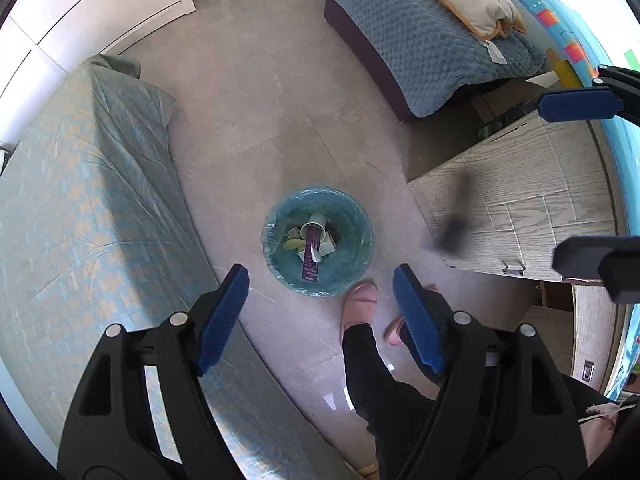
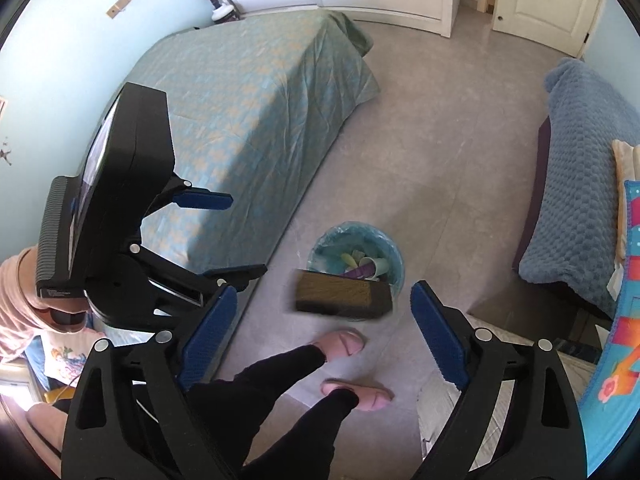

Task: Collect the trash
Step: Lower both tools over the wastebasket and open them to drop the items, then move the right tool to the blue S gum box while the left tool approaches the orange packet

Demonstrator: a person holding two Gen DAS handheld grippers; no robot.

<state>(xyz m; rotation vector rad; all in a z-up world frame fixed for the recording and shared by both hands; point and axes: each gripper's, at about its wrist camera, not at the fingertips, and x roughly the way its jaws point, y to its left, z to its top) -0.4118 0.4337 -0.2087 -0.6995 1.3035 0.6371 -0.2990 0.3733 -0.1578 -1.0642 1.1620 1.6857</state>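
A round bin with a blue liner stands on the floor between two beds. It holds paper cups, a purple wrapper and other scraps. A brown and black box, blurred, hangs in the air just in front of the bin and no pad touches it. The left wrist view shows it as a dark smear. My left gripper is open and points straight down above the bin. My right gripper is open wide, with the box seen between its fingers.
A bed with a green cover lies on one side and a bed with a blue blanket on the other. A pale wooden cabinet stands close by. The person's legs and pink slippers are beside the bin.
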